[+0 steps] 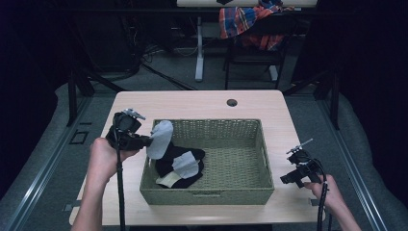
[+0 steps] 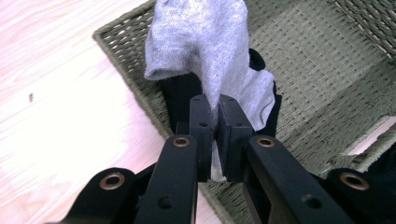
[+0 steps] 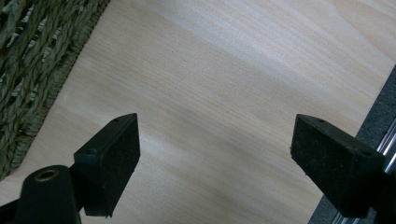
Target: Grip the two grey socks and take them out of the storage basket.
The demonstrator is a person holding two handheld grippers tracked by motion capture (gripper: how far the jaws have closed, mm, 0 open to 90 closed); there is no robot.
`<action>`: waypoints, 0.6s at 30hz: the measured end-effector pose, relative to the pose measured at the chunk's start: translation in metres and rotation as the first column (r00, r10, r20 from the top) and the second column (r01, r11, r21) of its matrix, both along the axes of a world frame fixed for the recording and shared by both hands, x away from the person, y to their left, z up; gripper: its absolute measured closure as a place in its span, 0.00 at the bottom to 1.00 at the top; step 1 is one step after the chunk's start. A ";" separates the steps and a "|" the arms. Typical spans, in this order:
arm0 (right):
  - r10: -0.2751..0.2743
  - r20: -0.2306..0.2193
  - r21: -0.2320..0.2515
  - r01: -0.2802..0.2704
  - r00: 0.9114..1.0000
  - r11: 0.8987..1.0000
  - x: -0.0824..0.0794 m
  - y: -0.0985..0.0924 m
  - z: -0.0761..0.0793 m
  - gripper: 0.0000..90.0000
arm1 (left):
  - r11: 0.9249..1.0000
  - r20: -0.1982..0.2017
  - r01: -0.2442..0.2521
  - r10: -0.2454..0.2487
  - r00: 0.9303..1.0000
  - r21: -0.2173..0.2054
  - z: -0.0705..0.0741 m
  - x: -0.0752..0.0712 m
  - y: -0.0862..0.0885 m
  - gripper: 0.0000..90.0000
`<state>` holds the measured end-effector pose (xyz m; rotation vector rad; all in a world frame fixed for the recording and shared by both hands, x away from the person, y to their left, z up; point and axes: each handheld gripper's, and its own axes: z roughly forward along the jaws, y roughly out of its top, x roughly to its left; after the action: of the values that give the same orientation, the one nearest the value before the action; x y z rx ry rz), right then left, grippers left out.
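My left gripper (image 1: 150, 140) is shut on a light grey sock (image 1: 160, 138) and holds it above the left rim of a woven green basket (image 1: 207, 195). In the left gripper view the jaws pinch the grey sock (image 2: 201, 46) between them, and the cloth drapes over the basket's edge (image 2: 126, 88). A heap of black and grey socks (image 1: 180, 166) lies in the basket's left half. My right gripper (image 1: 288, 179) hovers over the bare table to the right of the basket, its jaws wide apart with nothing between them; its own gripper view shows the right gripper (image 3: 215, 154) over wood.
The light wooden table (image 1: 202, 103) has a round cable hole (image 1: 232, 102) behind the basket. The basket's right half (image 1: 238, 161) is bare weave. A chair with a plaid cloth (image 1: 245, 21) stands beyond the table. The table's right edge (image 3: 373, 126) runs close to my right gripper.
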<state>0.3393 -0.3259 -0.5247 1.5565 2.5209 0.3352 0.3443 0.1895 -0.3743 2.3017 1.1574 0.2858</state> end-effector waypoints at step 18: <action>0.013 0.019 0.003 -0.013 1.000 1.000 -0.002 0.001 0.000 0.17 | 0.993 0.034 -0.122 0.122 0.992 0.001 0.008 -0.009 0.051 0.95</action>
<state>0.3376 -0.3254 -0.5251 1.5316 2.5187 0.3532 0.3350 0.2401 -0.3665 2.2236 1.2835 0.3707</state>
